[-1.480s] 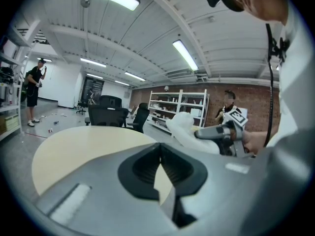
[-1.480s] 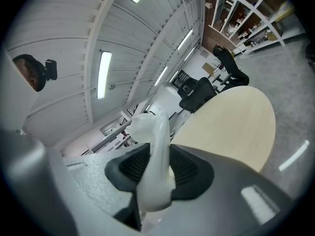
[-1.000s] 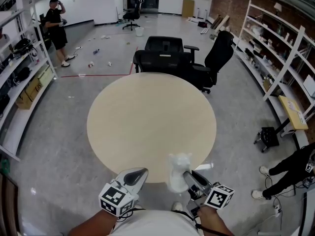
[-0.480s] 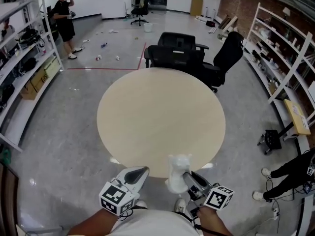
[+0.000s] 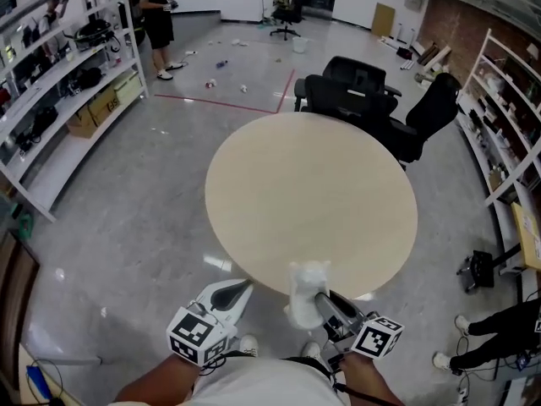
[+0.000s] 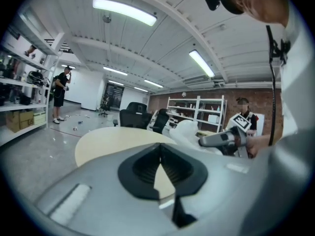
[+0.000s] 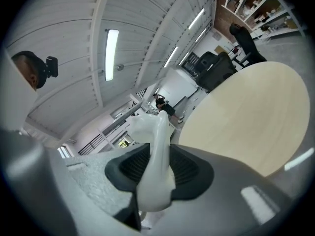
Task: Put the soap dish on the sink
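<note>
The soap dish (image 5: 306, 293), a white moulded piece, stands on edge between the jaws of my right gripper (image 5: 319, 304), which is shut on it. In the right gripper view the soap dish (image 7: 157, 146) fills the gap of the right gripper (image 7: 158, 167), its pads pressing both sides. My left gripper (image 5: 241, 288) is held beside it at the left, shut and empty; in its own view the left gripper (image 6: 158, 150) has its pads meeting at the tips. Both hover just off the near edge of the round beige table (image 5: 313, 193). No sink is in view.
Black office chairs (image 5: 355, 87) stand behind the table. White shelving (image 5: 51, 57) lines the left wall and more shelving (image 5: 507, 100) the right. A person (image 5: 156, 11) stands far back left; another person (image 5: 499, 328) is low at the right. Small litter lies on the grey floor.
In the head view the table and chairs have slid to the right and the left shelving has come closer. Both grippers keep their pose in front of me, and the dish stays held.
</note>
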### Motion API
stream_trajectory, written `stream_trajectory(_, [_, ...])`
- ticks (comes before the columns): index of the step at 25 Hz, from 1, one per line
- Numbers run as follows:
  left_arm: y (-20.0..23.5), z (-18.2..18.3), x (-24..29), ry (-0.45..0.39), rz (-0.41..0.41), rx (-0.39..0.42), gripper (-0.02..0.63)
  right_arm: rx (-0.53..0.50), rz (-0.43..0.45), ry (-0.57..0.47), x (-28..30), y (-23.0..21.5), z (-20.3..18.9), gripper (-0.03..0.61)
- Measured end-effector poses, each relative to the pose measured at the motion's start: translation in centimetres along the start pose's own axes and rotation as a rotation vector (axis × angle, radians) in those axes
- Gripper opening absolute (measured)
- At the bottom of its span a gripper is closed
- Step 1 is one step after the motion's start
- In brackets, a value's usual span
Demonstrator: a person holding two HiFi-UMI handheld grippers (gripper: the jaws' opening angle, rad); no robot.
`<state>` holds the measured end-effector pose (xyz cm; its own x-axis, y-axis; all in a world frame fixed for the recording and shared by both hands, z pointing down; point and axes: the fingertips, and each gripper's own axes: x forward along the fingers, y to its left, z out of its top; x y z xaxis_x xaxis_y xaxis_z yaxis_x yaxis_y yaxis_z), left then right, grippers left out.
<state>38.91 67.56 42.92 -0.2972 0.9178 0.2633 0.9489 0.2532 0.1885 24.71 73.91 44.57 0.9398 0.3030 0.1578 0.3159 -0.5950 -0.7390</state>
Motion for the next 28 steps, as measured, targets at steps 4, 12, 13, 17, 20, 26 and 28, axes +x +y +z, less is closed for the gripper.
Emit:
stream_trajectory(4, [1.4, -0.4, -2.7, -0.03, 0.102, -0.03, 0.008, -0.024, 0.067, 0.088, 2.5, 1.3, -0.9, 0.127])
stream_trajectory(12, [3.3, -0.9, -8.2, -0.093, 0.344, -0.101, 0.008, -0.08, 0.208, 0.241, 7.1, 4.1, -1.0, 0.127])
stream_trajectory(13, [3.2, -0.7, -8.8, -0.103, 0.371, -0.096, 0.008, -0.091, 0.229, 0.256, 7.5, 4.5, -0.7, 0.127])
stream_trajectory(17, [2.3, -1.2, -11.5, -0.149, 0.494, -0.133, 0.008, -0.129, 0.314, 0.33, 7.9, 6.6, -1.4, 0.127])
stream_trajectory(20, [1.0, -2.6, -12.2, -0.158, 0.555, -0.172, 0.008, -0.152, 0.358, 0.379, 7.4, 7.1, -2.2, 0.127])
stream_trajectory(26, [-2.9, -3.3, -11.1, -0.162, 0.625, -0.189, 0.008, -0.15, 0.429, 0.463, 5.6, 6.4, -3.0, 0.127])
stream_trajectory(28, [-4.4, -3.4, -11.1, -0.169, 0.657, -0.19, 0.008, -0.149, 0.451, 0.495, 5.0, 6.0, -3.3, 0.127])
